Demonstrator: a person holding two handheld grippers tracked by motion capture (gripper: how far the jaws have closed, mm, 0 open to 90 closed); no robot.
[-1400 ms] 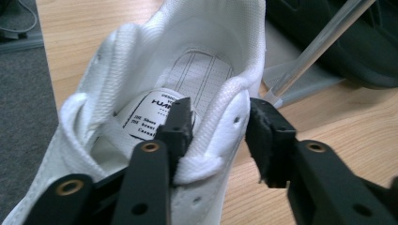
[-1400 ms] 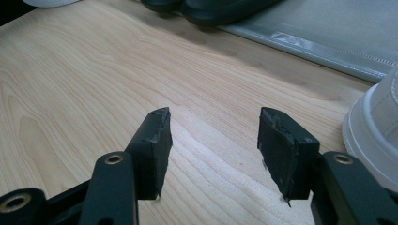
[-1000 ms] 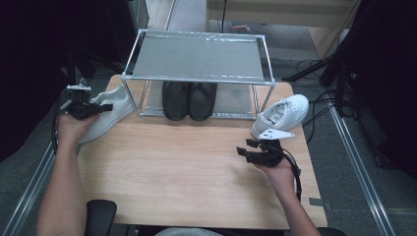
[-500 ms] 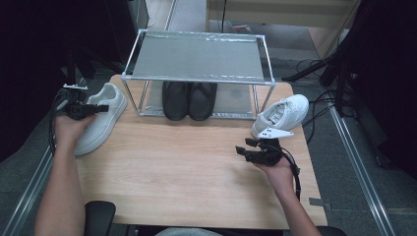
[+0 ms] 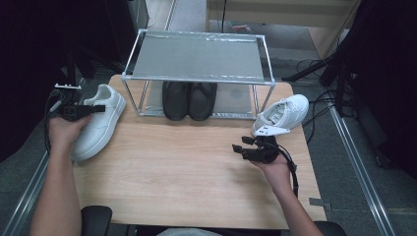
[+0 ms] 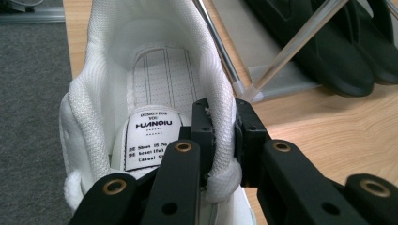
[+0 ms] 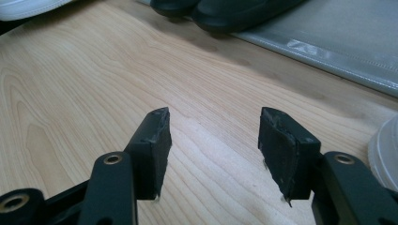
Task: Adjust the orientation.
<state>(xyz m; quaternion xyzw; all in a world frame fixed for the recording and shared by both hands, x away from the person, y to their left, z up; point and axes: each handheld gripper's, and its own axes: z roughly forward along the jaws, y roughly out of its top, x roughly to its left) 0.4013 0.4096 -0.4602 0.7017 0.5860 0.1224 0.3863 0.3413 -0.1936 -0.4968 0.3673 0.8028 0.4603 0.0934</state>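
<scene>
White sneaker (image 6: pixel 155 93) collar hides left tongs' (image 6: pixel 224 140) tip.

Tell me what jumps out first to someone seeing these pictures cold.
The left gripper has just closed its jaws on the padded collar of the white sneaker at the table's left edge. Mid-table stands a metal shoe rack with a pair of black shoes beneath it. At the right, a second white sneaker lies beside the open right gripper.
</scene>
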